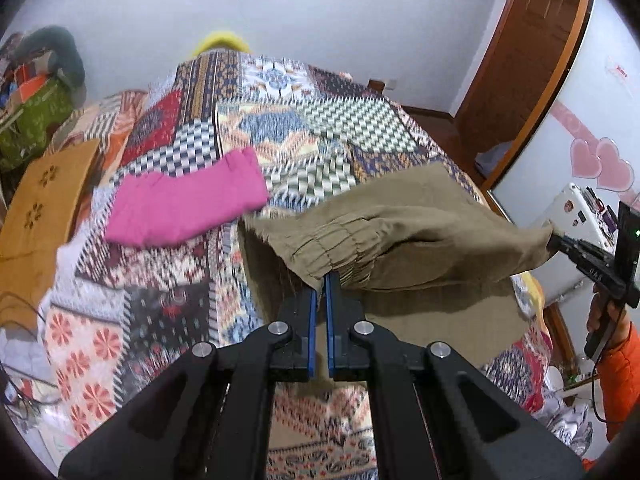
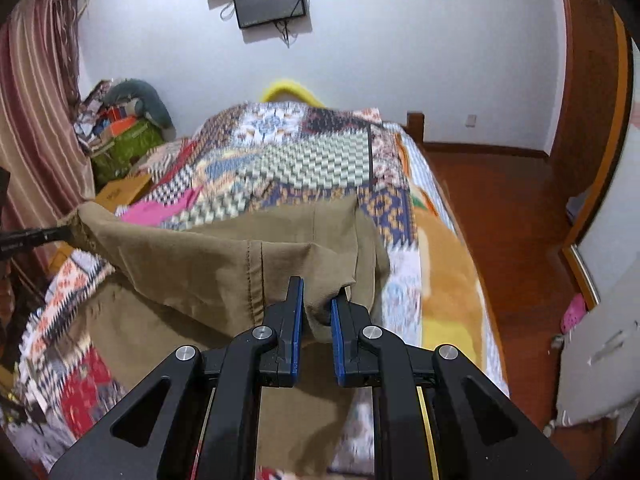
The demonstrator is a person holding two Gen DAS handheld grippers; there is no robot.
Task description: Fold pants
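- Two tongs carry one edge of the olive pants (image 1: 400, 236) above the patterned bed (image 1: 312, 128), the lower cloth trailing on the bed.
- Far left, a folded pink garment (image 1: 184, 204) lies done.
- My left tongs (image 1: 321, 280) pinch the gathered waistband corner, nearly closed.
- My right tongs (image 2: 317, 304) clamp the other corner.
- Fold looks underway; laying flat remains.

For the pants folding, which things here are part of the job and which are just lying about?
In the job:
- khaki pants, held up over the bed
- left tongs, shut on the pants
- right tongs, shut on the pants

Lying about:
- pink garment
- patterned bedspread
- brown cardboard box
- wall screen
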